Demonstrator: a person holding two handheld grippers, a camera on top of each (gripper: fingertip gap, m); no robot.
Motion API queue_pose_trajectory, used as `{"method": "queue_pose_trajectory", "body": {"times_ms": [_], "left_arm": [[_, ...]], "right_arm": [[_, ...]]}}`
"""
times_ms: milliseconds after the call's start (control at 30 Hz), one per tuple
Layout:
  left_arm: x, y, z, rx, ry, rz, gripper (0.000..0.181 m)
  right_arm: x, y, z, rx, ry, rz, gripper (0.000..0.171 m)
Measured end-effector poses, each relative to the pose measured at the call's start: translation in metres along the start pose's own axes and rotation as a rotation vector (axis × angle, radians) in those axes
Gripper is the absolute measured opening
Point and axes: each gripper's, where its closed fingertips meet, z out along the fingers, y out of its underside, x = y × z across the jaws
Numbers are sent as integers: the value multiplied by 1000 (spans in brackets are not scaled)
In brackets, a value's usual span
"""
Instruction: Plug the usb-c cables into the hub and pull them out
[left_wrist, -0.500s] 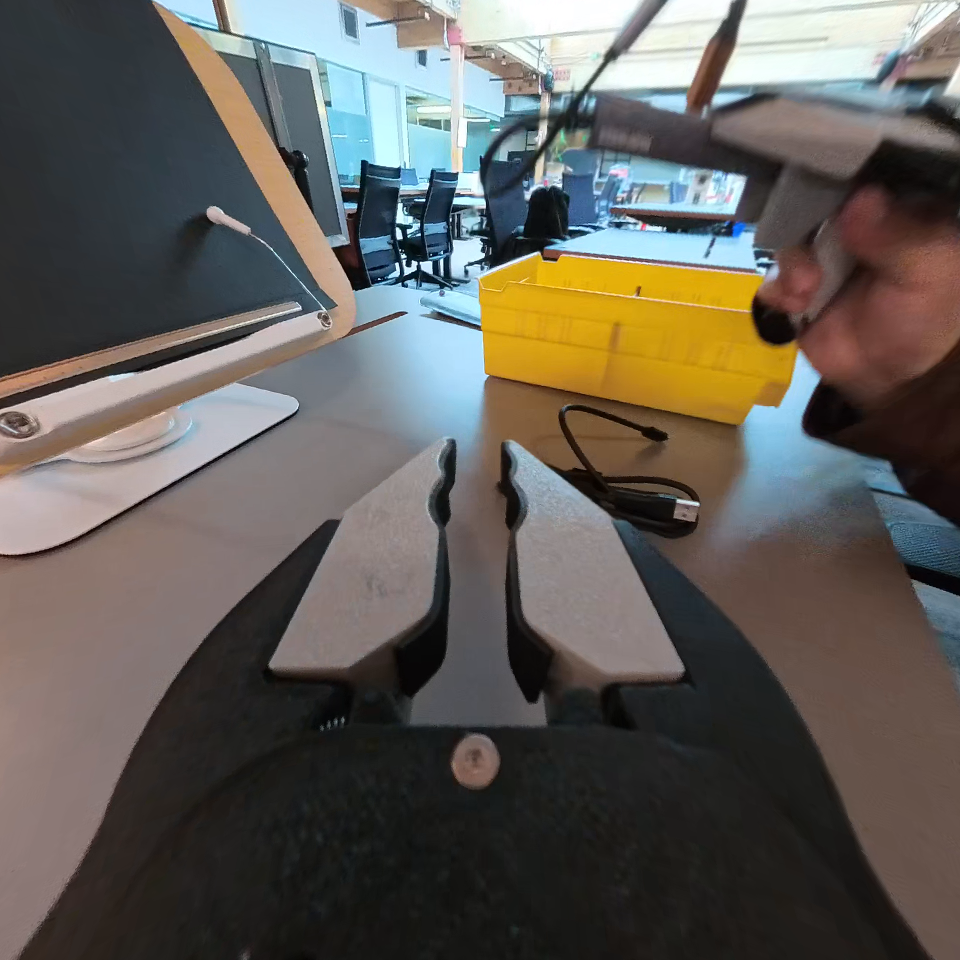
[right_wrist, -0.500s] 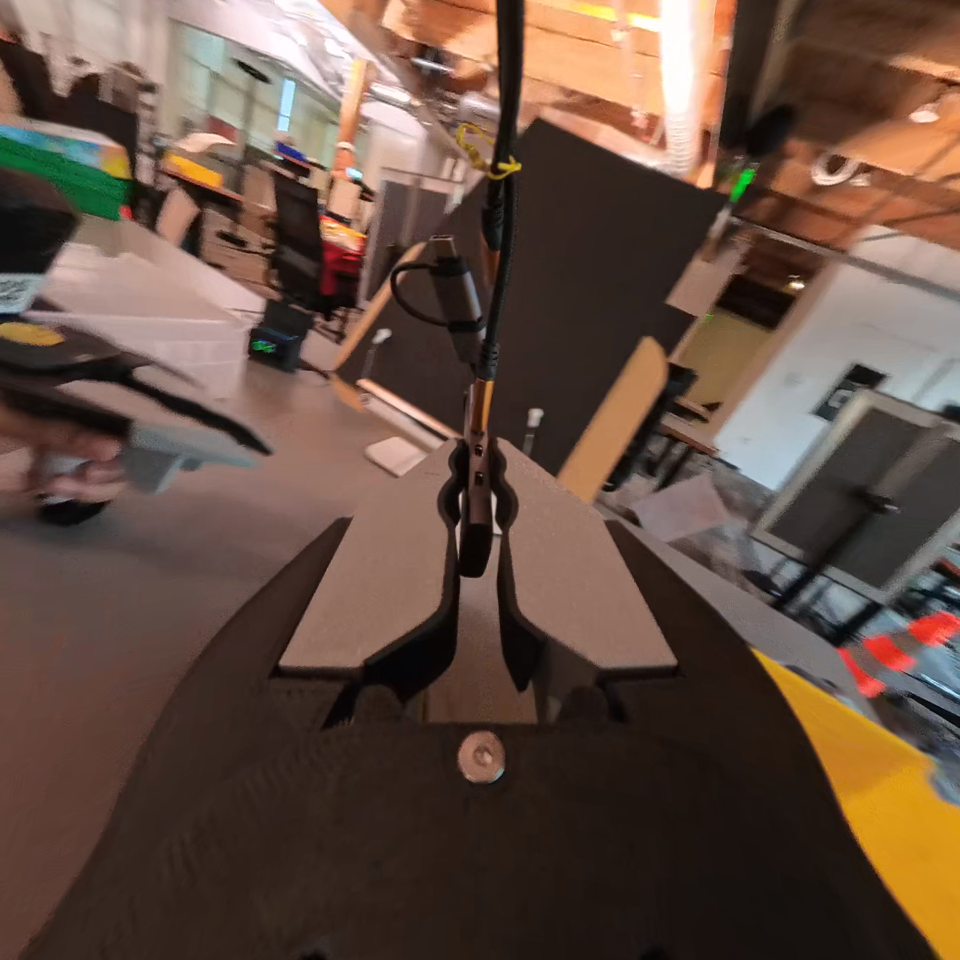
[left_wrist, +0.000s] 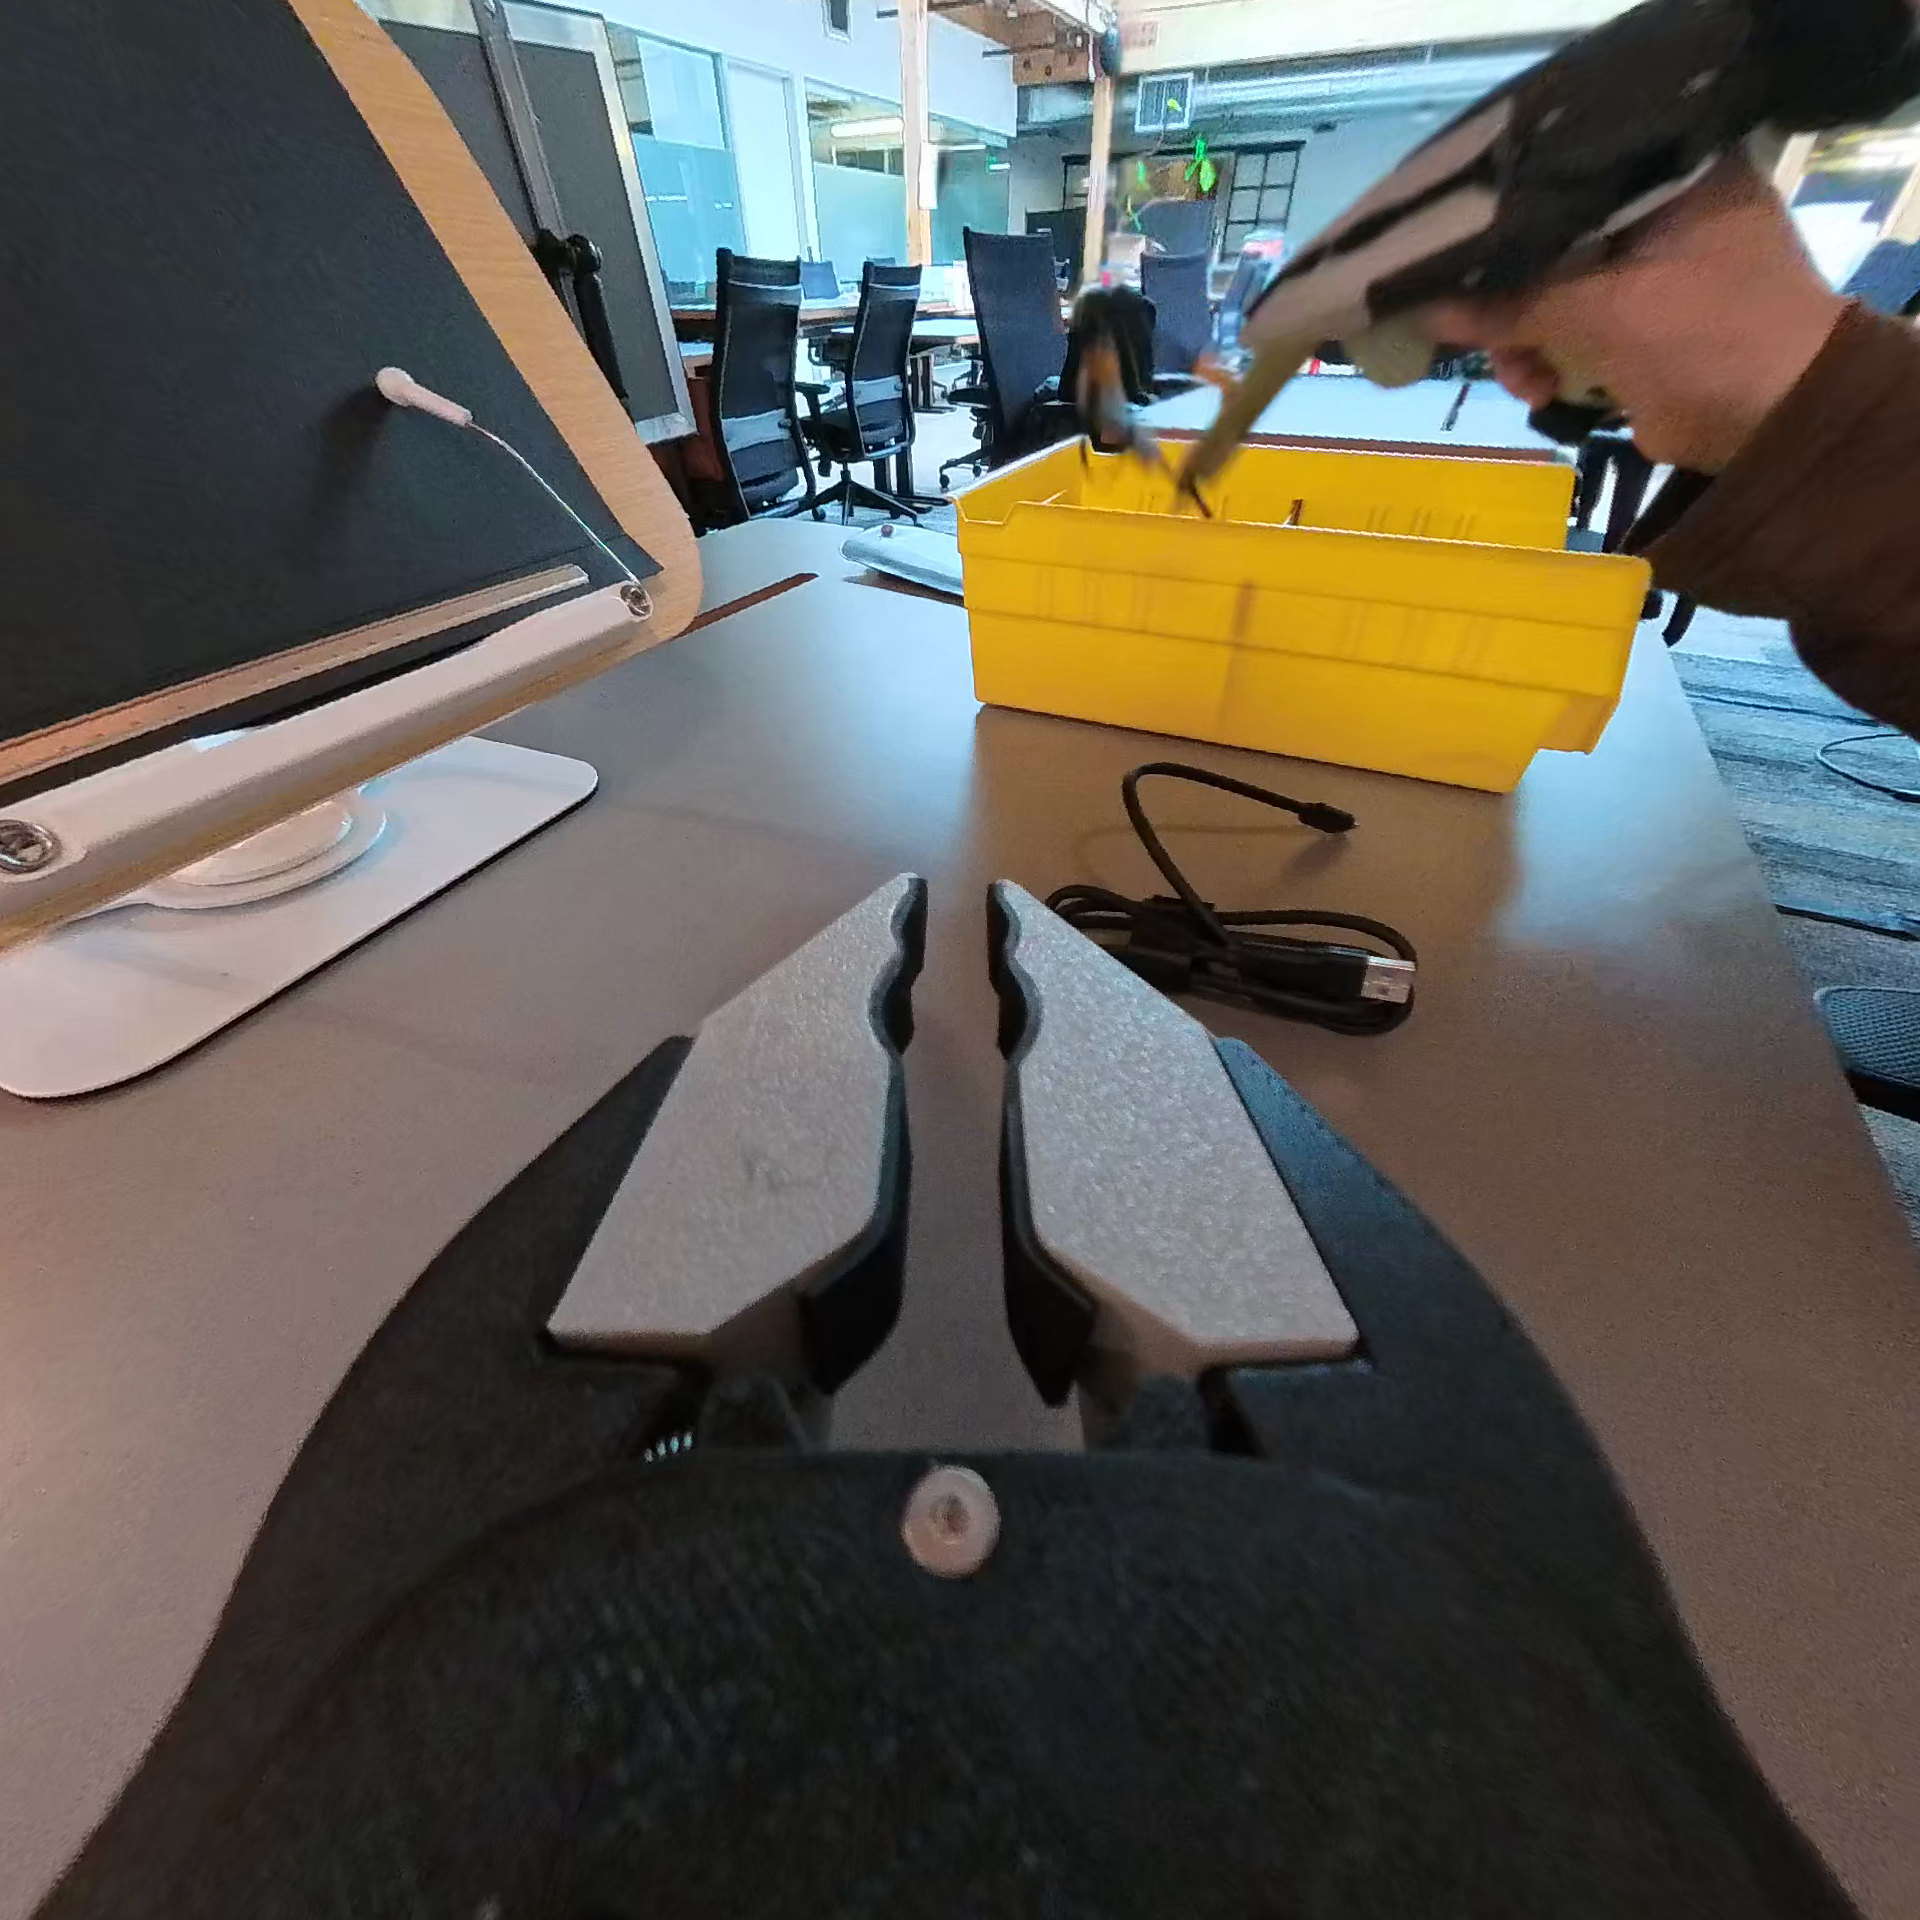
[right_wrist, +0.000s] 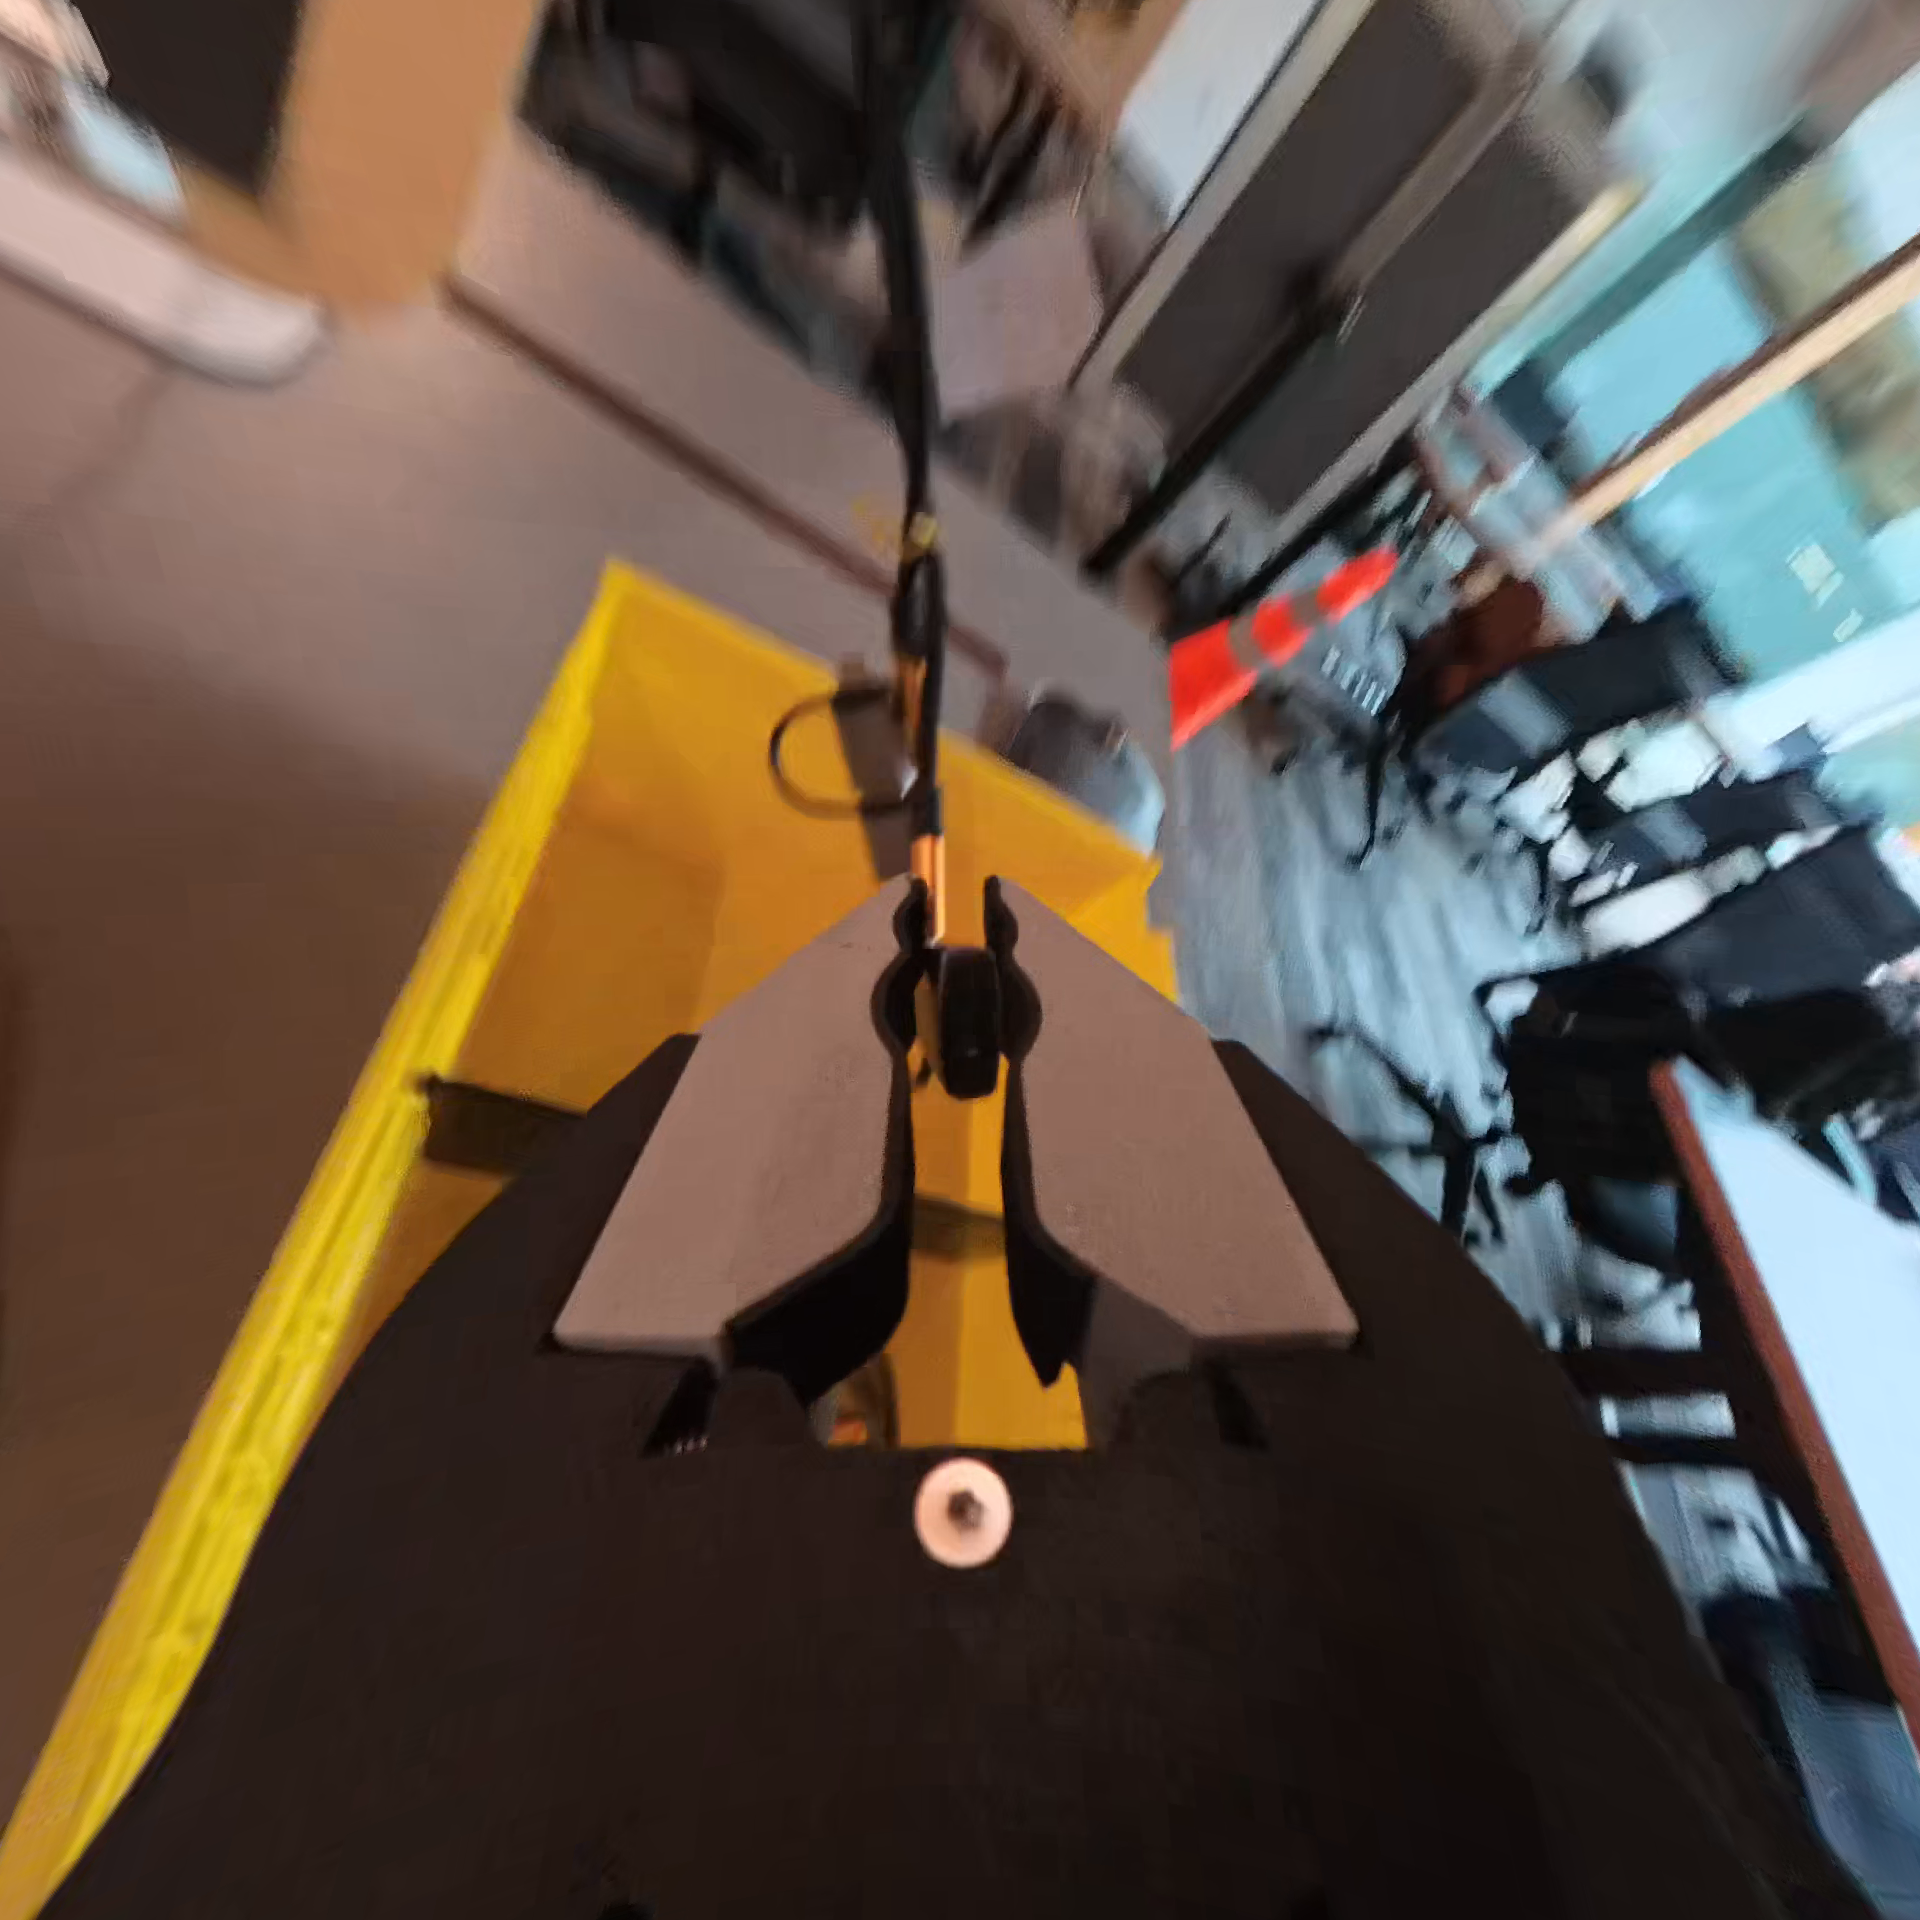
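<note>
Open-plan office space with dark chairs is seen behind a grey bench (left_wrist: 727, 831); a yellow bin (left_wrist: 1278, 644) stands toward the upper right of the left wrist view, and a tilted dark board on a white stand (left_wrist: 260, 831) fills the upper left. A coiled black cable (left_wrist: 1247, 951) is laid on the bench just right of centre, one small plug raised toward the bin and a flat metal plug at its right end; it is probably kept there for a later turn. The left tool (left_wrist: 954, 935) is held low over the bench at centre frame, its jaws parted by a narrow gap with nothing between them; it appears to be kept idle near the coiled cable.

In the blurred right wrist view, the right tool (right_wrist: 951, 914) is poised above the bin's open interior (right_wrist: 644, 935); a black plug with a gold collar (right_wrist: 961, 1013) is pinched between its nearly closed jaws at centre frame, and the attached cable (right_wrist: 914, 436) runs toward the top of the frame, with a small looped adapter (right_wrist: 873, 748) beside it. The plug seems gripped by its body so that the cable can be carried; whether it is being dropped into the bin cannot be told. No hub can be made out in either view.
</note>
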Motion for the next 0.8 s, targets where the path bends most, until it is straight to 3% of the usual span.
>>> {"method": "queue_pose_trajectory", "body": {"times_ms": [67, 133, 333, 500, 800], "left_arm": [[-1, 0, 0, -2, 1, -6, 8], [0, 1, 0, -6, 4, -10, 8], [0, 3, 2, -24, 12, -14, 8], [0, 4, 1, -25, 12, -27, 8], [3, 8, 5, -62, 18, -10, 8]], "right_arm": [[-7, 28, 16, -153, -24, -2, 14], [-3, 31, 18, -182, 10, -5, 22], [-23, -32, -14, 47, -45, 8, 25], [-38, -48, -17, 63, -55, -22, 30], [-181, -96, -61, 261, -683, 206, 50]]}}
